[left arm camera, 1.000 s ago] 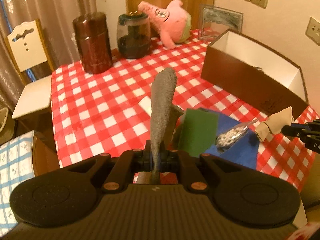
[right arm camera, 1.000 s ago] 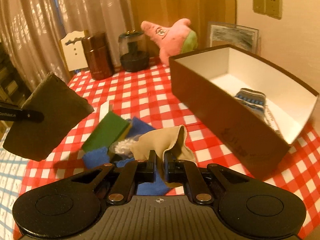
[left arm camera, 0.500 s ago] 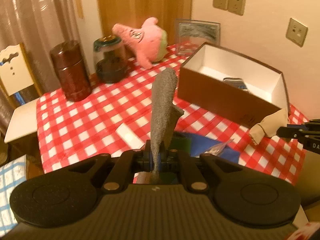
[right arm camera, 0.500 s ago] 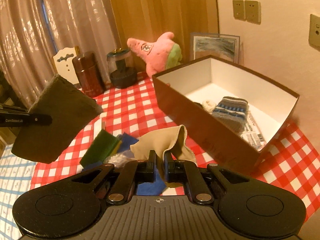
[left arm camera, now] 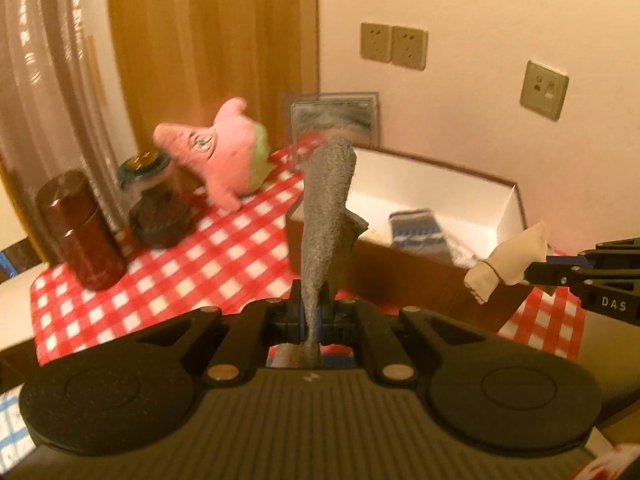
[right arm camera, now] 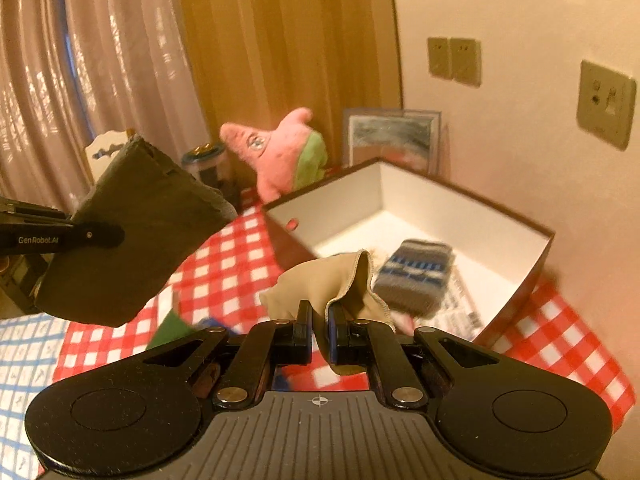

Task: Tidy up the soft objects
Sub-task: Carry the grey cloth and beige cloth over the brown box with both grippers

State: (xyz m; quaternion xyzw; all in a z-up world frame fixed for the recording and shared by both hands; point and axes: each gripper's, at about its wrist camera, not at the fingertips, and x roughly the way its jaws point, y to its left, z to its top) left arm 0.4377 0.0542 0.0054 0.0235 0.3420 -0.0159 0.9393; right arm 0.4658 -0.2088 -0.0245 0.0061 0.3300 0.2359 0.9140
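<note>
While both tools hung above the table, the left hand-held gripper was clamped on a grey felt pad that stood up edge-on from its jaws, its long axis running straight ahead along the fingers. Ahead and slightly to the right of it lay the open brown box, with a striped knitted piece already inside. The right hand-held gripper was pinched shut on a crumpled beige cloth and sat nearer the box, whose near wall began just beyond its fingertips. Both tools pointed forward and downward. Judging by this, the right hand had the shorter path to drop its load in.
</note>
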